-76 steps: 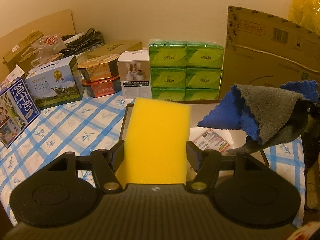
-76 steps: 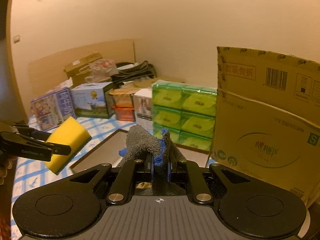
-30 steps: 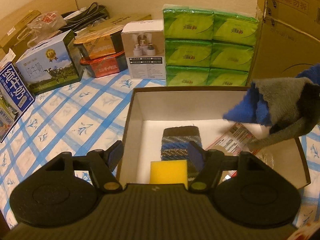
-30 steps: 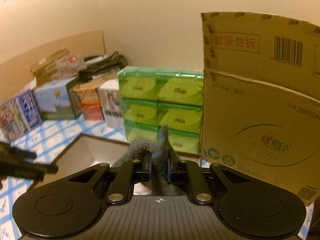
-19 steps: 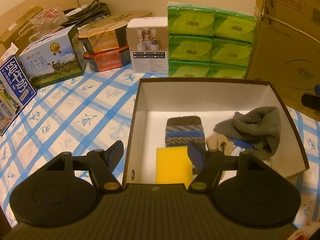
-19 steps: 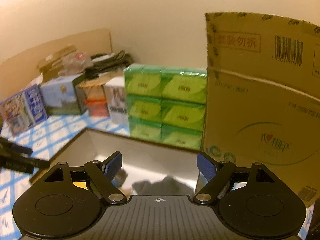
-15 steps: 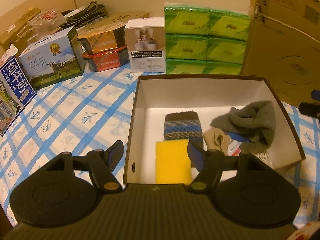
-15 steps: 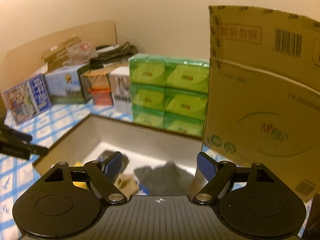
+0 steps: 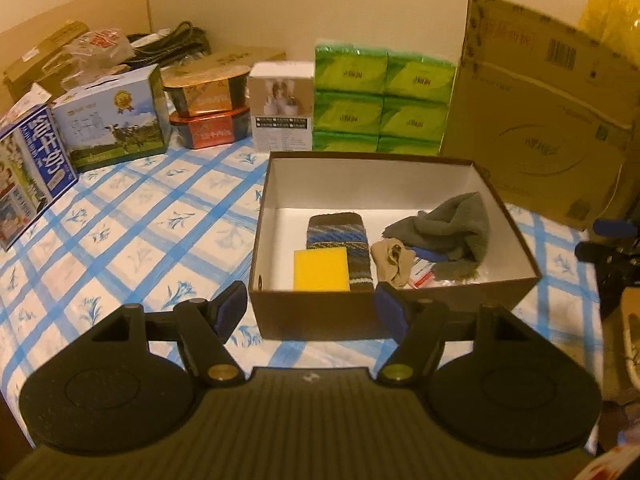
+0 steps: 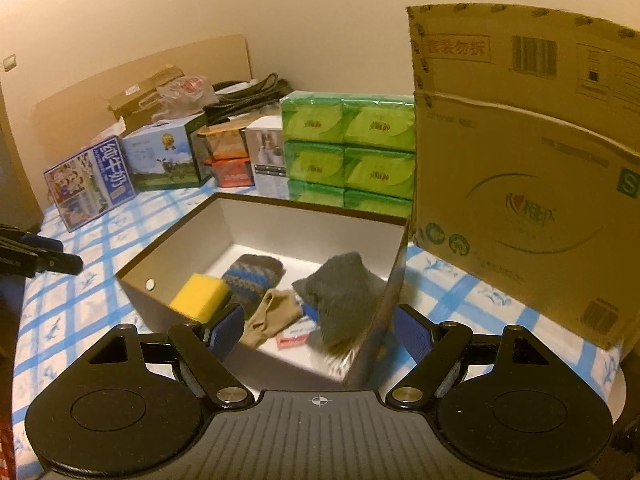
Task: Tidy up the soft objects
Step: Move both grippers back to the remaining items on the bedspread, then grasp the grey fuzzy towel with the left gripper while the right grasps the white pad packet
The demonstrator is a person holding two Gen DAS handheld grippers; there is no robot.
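Left tongs (image 9: 310, 306) wide, empty. Right tongs (image 10: 320, 330) just opened, empty; grey fleece cloth (image 10: 340, 286) lies inside brown cardboard box (image 10: 256, 354).

The left gripper (image 9: 310, 306) fills the lower half of the left wrist frame: a matte black body, ribbed across its middle, with a small white mark at the top centre. Two round black discs sit at lower left and lower right. Black arms with brass-coloured screws carry blue pads (image 9: 230, 310). The right gripper (image 10: 320, 330) looks the same in its own frame, with silver screws and a white crosshair mark.
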